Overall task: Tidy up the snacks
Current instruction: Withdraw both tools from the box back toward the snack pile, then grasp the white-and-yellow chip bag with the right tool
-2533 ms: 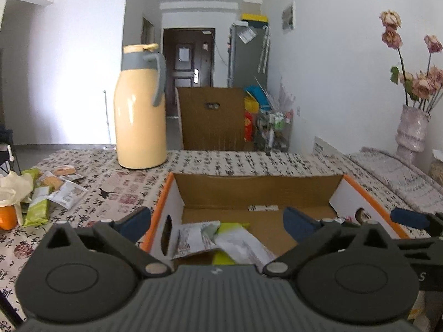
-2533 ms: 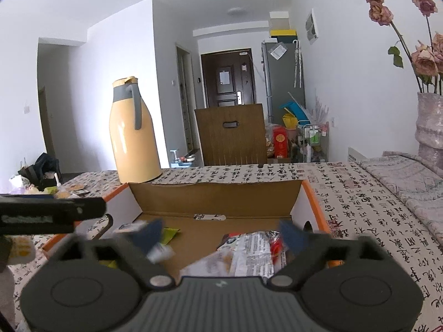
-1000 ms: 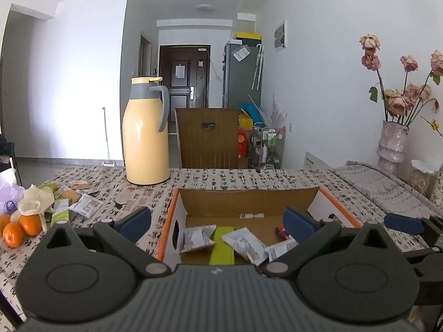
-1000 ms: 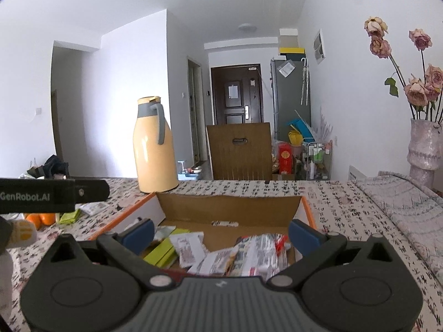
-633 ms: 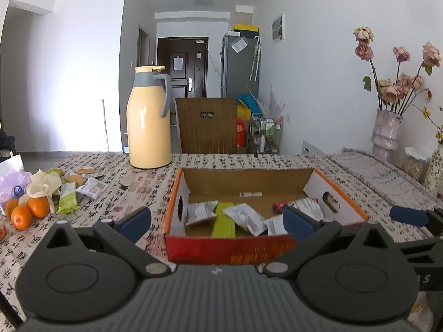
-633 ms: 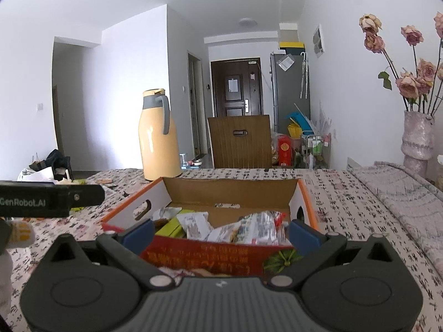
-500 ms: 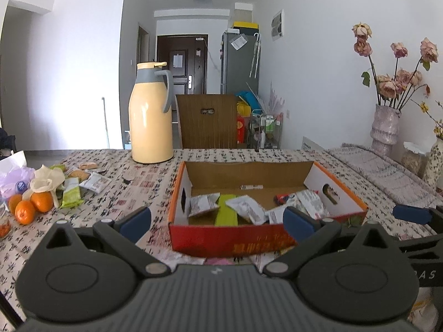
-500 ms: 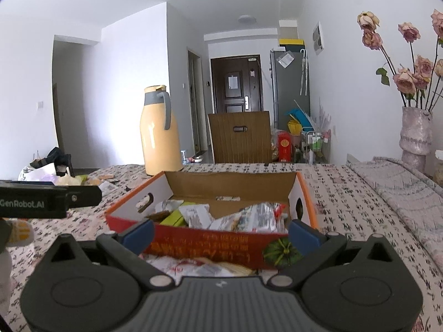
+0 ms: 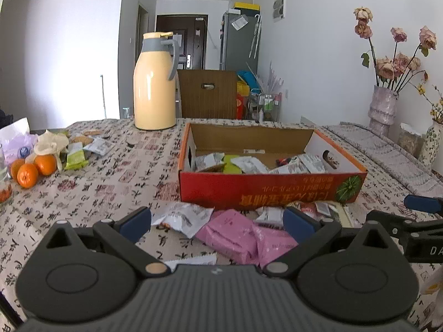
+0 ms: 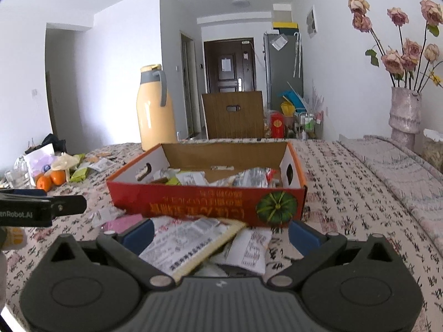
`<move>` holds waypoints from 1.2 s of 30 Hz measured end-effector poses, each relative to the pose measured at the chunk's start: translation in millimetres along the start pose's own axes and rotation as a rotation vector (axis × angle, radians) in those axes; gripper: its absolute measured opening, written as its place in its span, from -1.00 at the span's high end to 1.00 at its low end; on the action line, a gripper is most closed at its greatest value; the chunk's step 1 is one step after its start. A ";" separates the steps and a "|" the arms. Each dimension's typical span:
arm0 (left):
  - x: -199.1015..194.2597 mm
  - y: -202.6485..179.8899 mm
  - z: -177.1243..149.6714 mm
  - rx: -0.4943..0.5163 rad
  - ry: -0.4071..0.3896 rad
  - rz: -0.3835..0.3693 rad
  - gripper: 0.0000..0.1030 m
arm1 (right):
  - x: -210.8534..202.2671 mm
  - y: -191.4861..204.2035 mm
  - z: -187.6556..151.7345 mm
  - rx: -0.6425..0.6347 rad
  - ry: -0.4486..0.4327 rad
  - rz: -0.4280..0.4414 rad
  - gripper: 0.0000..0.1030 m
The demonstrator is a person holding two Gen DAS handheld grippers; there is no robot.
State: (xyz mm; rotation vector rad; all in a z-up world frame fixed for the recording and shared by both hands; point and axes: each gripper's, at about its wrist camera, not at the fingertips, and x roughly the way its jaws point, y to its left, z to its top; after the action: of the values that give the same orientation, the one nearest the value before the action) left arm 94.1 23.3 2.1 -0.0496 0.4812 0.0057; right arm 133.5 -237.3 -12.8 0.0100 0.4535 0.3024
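Note:
A red and orange cardboard box (image 9: 271, 191) (image 10: 205, 203) sits mid-table and holds several snack packets (image 9: 249, 164) (image 10: 249, 178). More packets lie on the cloth in front of it: pink ones (image 9: 235, 232), a white one (image 9: 182, 217), and a large flat white and yellow packet (image 10: 193, 242). My left gripper (image 9: 217, 222) is open and empty above the pink packets. My right gripper (image 10: 221, 233) is open and empty above the flat packet. Another heap of snacks (image 9: 83, 149) lies far left.
A yellow thermos (image 9: 154, 83) stands behind the box at left. Oranges (image 9: 33, 168) and a plastic bag (image 9: 16, 141) lie at the left edge. A vase of dried roses (image 9: 383, 108) stands at far right. A wooden chair back (image 9: 207, 94) is beyond the table.
Both grippers have drawn back from over the box towards the near table edge. The box front and the loose packets before it have come into view. Both grippers stay open.

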 end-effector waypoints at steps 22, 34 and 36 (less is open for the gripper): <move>9.8 35.3 -6.4 -0.075 0.034 0.011 -1.00 | 76.8 51.7 -2.2 0.054 0.234 -0.071 -1.00; 14.8 27.0 -15.4 -0.068 0.068 -0.020 -1.00 | 58.4 43.9 -14.5 0.062 0.205 -0.035 0.17; 14.3 26.2 -15.8 -0.068 0.071 -0.017 -1.00 | 52.6 42.4 -13.3 0.065 0.182 -0.021 0.30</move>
State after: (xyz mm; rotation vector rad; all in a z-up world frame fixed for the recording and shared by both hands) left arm 99.1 48.6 -19.7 -0.1210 0.5517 0.0042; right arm 160.6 -182.2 -44.1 0.0409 0.6435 0.2689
